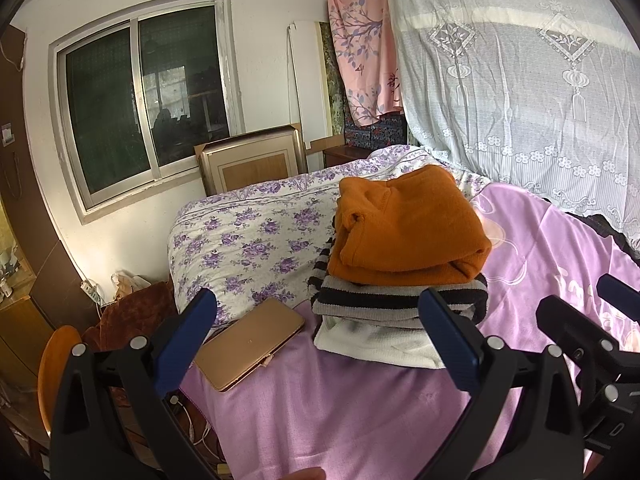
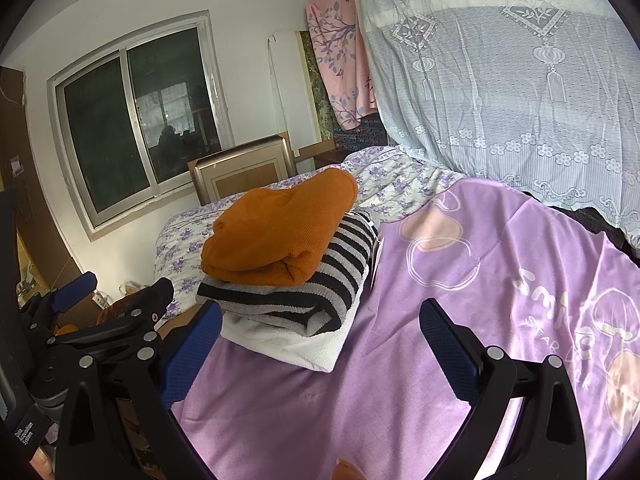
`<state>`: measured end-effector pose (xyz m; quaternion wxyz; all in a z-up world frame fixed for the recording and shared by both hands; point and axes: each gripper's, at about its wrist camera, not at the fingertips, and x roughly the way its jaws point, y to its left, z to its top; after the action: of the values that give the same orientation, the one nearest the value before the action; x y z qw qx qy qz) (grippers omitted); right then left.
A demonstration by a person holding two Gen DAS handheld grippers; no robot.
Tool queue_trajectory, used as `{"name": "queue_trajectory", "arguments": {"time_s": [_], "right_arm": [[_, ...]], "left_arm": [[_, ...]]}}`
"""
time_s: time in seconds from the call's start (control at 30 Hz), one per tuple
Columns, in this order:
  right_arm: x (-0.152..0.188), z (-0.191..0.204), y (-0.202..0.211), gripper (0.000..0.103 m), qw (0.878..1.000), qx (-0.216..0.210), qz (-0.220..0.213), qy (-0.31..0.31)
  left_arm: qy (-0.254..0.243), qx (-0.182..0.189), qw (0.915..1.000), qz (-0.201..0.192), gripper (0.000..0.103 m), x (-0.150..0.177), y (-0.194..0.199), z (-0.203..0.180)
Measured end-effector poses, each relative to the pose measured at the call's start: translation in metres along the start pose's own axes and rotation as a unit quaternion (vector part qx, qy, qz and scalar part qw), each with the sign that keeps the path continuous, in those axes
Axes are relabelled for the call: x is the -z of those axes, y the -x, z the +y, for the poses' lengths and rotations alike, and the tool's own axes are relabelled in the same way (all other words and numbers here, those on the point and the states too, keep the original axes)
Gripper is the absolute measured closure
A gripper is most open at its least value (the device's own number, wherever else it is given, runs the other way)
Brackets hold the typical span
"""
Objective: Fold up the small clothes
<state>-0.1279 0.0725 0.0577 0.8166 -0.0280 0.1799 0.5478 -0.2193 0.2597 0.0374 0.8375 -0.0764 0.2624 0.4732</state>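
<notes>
Both grippers, left (image 1: pixel 320 344) and right (image 2: pixel 320 344), hung open and empty near the pile (image 1: pixel 404 276); a bump could topple it.

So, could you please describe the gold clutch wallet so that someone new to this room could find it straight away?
Start at the bed with the lilac sheet. On it stands a stack of folded clothes, with the orange sweater on top. Just left of the stack, near the sheet's edge, lies the gold clutch wallet: flat, rigid and shiny, the only thing there that is not cloth.

Folded stack (image 1: pixel 404 264) on bed (image 1: pixel 360 408), case (image 1: pixel 248 348) left.
</notes>
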Motion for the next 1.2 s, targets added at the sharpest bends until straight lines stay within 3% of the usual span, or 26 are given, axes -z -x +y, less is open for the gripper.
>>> {"name": "queue_trajectory", "arguments": {"time_s": [1.2], "right_arm": [[0.0003, 0.0001, -0.0011, 0.003, 1.0, 0.001, 0.0, 0.001]], "left_arm": [[-0.001, 0.002, 1.0, 0.001, 0.005, -0.0016, -0.0031, 0.0004]]}}
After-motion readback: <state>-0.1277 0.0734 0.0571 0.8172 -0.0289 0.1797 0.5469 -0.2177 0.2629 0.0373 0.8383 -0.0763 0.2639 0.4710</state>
